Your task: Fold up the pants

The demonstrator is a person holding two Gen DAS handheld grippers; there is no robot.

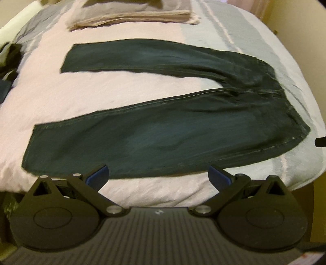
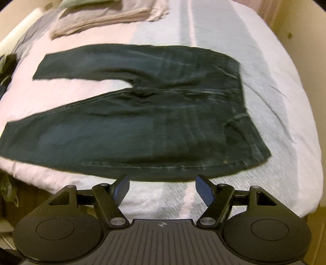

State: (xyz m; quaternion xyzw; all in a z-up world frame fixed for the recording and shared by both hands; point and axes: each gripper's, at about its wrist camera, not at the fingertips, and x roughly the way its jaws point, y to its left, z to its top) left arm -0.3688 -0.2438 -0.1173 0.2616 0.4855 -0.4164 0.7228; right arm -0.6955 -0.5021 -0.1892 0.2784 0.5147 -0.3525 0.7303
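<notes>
Left wrist view: dark pants (image 1: 163, 126) are spread flat, legs apart, on the bed (image 1: 142, 191). Both the left gripper (image 1: 159, 175) and right gripper (image 2: 162, 187) are held released and empty over the near edge. Folding is judged not yet begun; that near leg's edge must be pinched next.

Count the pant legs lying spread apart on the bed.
2. The near leg lies closest to the grippers; the far leg lies beyond it toward the folded linens. Both join at the waist on the right.
</notes>
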